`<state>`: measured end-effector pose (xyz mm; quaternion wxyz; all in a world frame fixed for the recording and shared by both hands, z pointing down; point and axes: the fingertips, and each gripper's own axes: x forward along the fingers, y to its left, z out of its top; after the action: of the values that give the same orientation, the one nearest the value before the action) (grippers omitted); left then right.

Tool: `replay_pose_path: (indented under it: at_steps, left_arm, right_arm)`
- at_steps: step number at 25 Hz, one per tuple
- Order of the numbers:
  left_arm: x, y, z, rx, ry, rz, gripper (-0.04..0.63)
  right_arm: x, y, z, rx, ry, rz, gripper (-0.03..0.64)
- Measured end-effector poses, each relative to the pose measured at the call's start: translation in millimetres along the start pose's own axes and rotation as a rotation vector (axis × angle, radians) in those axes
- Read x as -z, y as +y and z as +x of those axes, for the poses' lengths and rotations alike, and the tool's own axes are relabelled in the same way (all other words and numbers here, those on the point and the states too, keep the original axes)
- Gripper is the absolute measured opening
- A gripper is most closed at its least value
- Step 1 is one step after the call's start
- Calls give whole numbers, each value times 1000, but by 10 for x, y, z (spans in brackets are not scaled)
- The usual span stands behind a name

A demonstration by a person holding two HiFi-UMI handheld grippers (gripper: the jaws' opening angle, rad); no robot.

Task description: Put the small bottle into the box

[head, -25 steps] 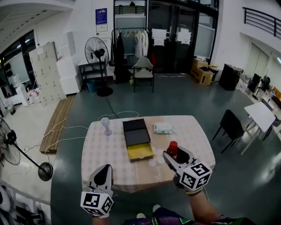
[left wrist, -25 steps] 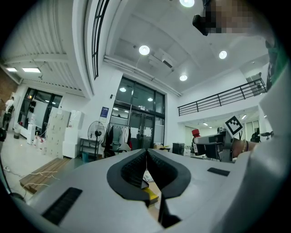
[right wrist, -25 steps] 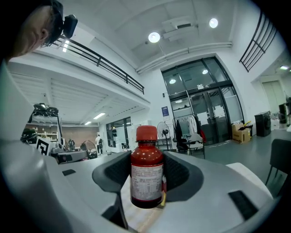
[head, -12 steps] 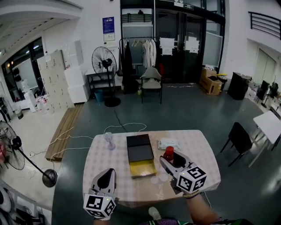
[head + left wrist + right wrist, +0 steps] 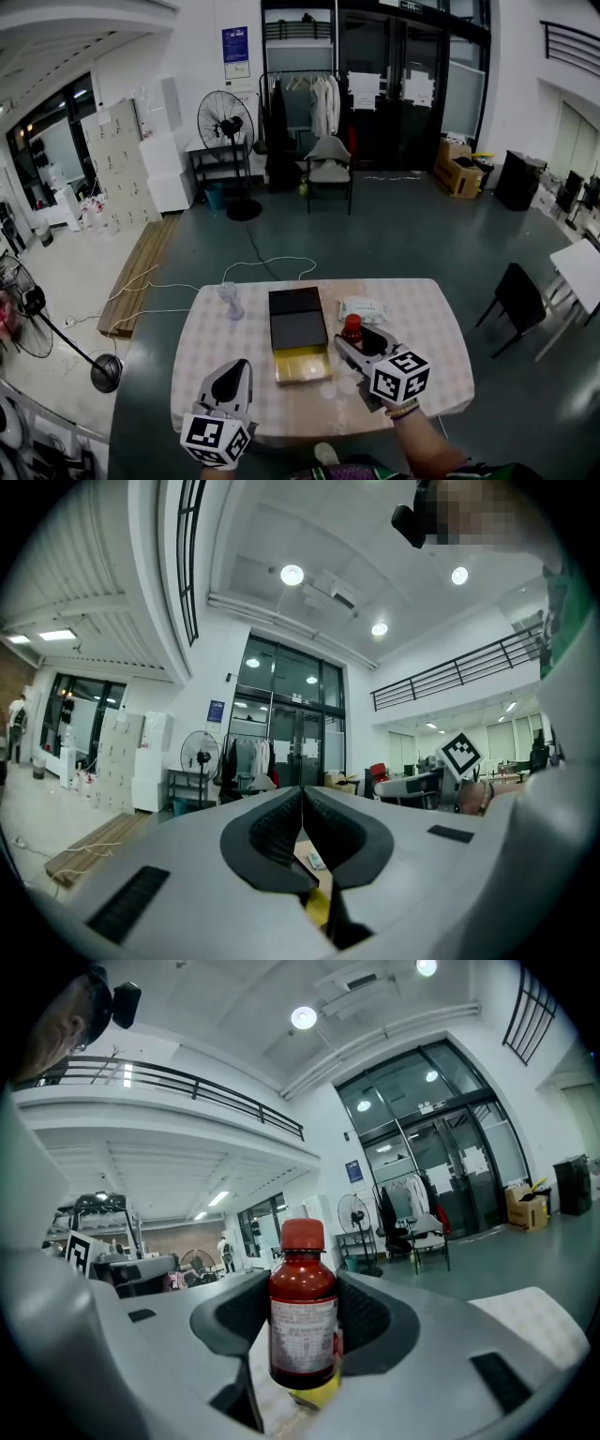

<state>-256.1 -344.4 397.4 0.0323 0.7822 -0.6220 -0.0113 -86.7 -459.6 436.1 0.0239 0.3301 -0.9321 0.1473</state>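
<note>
1. Two grippers sit nearest the camera. The left gripper (image 5: 237, 367) hovers at the near edge of the table (image 5: 441, 323), and its own view (image 5: 302, 819) shows its jaws pressed together with nothing between them.
2. Over to the right, the right gripper (image 5: 355, 341) is clamped on the small bottle (image 5: 352, 327). Its own view (image 5: 305, 1327) shows one jaw pad on each side of the bottle's body.
3. Red-capped, with a dark red body and a pale label, the small bottle (image 5: 303, 1321) stands upright in that grip, just beside the right edge of the box (image 5: 302, 367) and outside it. Whether its base touches the tablecloth cannot be told.
4. Lying open at the middle of the table, the box has a yellow-lined near half and a dark far half.
5. Beyond the bottle lies a white packet (image 5: 361, 309), right of the box's dark half.
6. Past the table, a chair (image 5: 328, 161) and a standing fan (image 5: 225, 122) stand on the grey floor.
</note>
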Motion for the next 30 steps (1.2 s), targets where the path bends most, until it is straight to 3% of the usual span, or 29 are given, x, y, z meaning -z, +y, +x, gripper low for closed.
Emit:
replay_pose_path:
  at_steps: [12, 20, 30]
  left_arm:
    - [233, 113, 305, -60, 40, -7, 25]
    - [462, 106, 499, -101, 94, -16, 25]
    - [760, 8, 549, -167, 151, -50, 25]
  right_arm:
    - [934, -570, 679, -37, 191, 102, 225]
    - [1742, -996, 988, -47, 371, 193, 225]
    - [2621, -1239, 1324, -71, 568, 277, 225]
